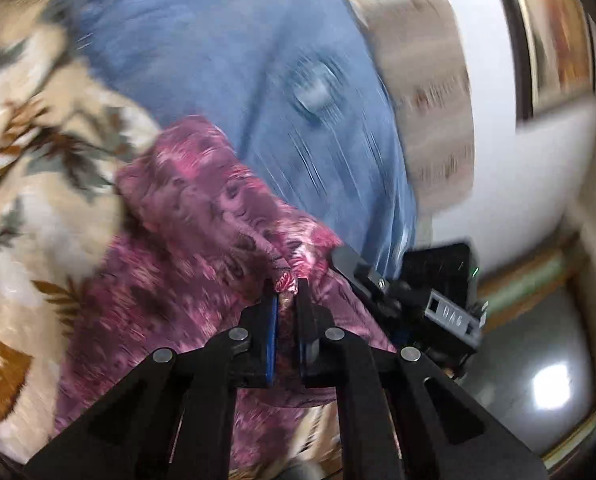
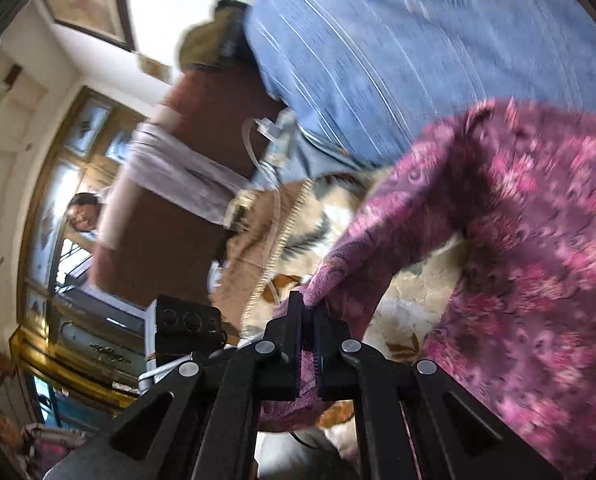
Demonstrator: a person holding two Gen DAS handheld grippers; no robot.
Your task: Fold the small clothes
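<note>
The left gripper (image 1: 286, 292) is clamped on a bunched edge of the pink floral garment (image 1: 202, 216), which drapes away ahead and to its left over a beige leaf-patterned blanket (image 1: 38, 184). The right gripper (image 2: 308, 308) pinches another edge of the same garment, the cloth spreading to its right. A blue striped sheet (image 2: 398, 52) lies beyond both.

Black hand-held gripper (image 1: 286, 292) — blue pads, silver rivets, angular linkage arms
</note>
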